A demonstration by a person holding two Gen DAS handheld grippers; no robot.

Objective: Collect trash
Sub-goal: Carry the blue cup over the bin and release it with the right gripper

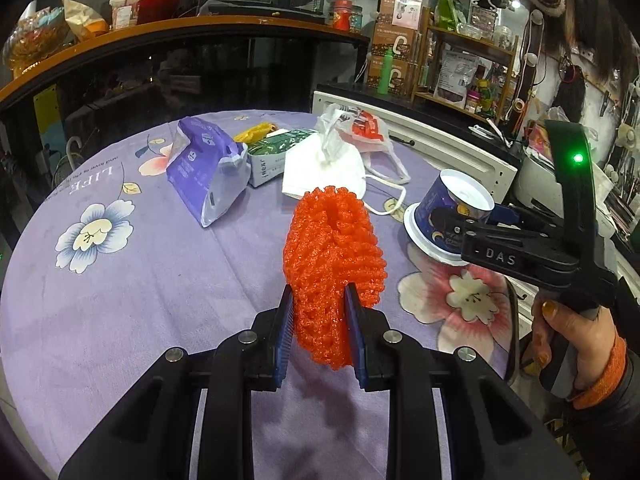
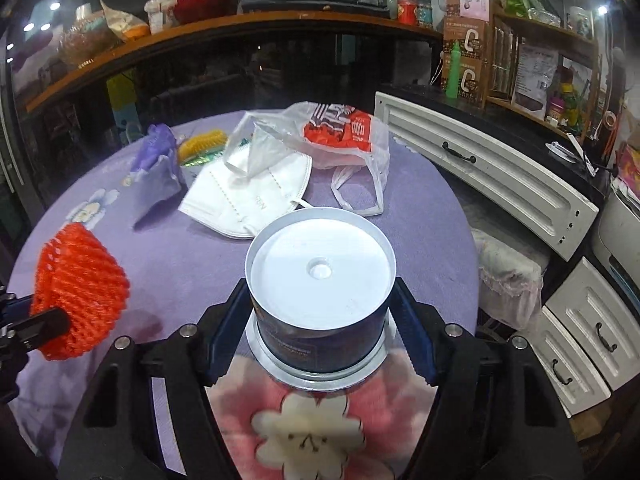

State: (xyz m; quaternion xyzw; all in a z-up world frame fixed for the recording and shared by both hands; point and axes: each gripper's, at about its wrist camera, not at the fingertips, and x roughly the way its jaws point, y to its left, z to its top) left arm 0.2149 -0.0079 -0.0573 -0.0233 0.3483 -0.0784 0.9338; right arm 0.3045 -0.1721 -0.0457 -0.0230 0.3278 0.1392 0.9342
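Trash here was two pieces in tongs plus loose items on the purple floral tablecloth (image 1: 120, 300). Left gripper (image 1: 319, 320) was clamped on the orange foam net sleeve (image 1: 334, 256), pads pinching its lower part, sleeve lifted clear of the cloth. It looked very light, soft and springy; it squashed under the pads, so any grip point would do, and slip risk seemed low given the mesh texture.

Right gripper (image 2: 320, 332) straddled the upturned paper cup (image 2: 320, 292), fingers on either side of the dark wall just above the white rim; contact looked close, but whether the pads were actually pressing couldn't be told. Cup sat rim-down on the pink flower print. Judged light, thin-walled and crushable; mid-wall hold was sensible, squeeze gently.

Cup: dark blue printed wall, white recessed base facing up, white flange on the cloth.

Beyond the cup: white face mask (image 2: 248, 196) just behind it, plastic bag with red print (image 2: 344, 136) further back, purple pouch (image 1: 204, 168) to the mask's left.
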